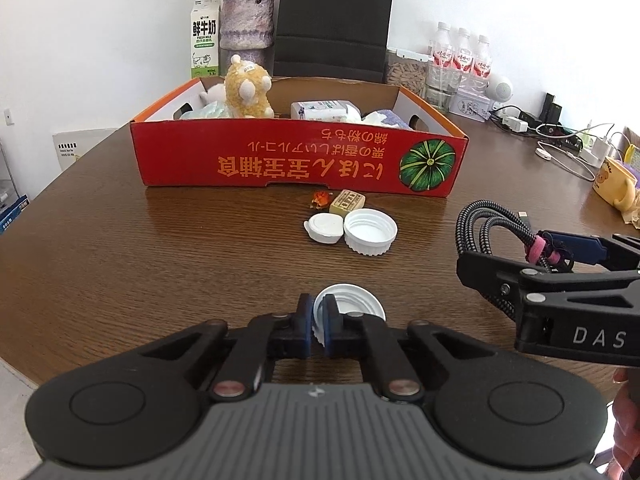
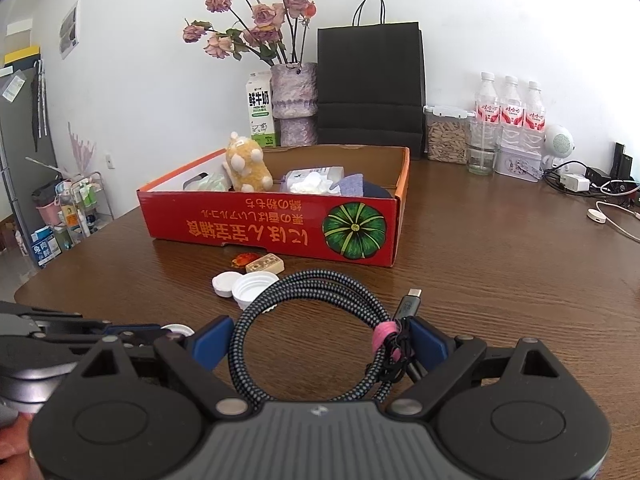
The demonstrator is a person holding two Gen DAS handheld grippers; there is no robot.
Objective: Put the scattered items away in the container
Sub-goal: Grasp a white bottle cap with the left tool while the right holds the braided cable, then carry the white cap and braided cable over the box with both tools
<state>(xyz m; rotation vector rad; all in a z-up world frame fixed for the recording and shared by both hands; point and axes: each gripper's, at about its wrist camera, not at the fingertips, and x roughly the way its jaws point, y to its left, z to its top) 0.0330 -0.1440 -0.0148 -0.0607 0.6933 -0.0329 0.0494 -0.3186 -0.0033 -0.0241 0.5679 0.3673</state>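
Note:
A red cardboard box stands mid-table with a yellow plush toy, tissue packs and cloths inside. My left gripper is shut on the rim of a white lid, low over the table. My right gripper is shut on a coiled braided USB cable with a pink tie, right of the left gripper. In front of the box lie a white screw cap, a small white lid, a tan block and an orange wrapper.
Along the wall stand a milk carton, a flower vase, a black paper bag, water bottles and a jar. Chargers and white cables and a yellow mug sit at the right.

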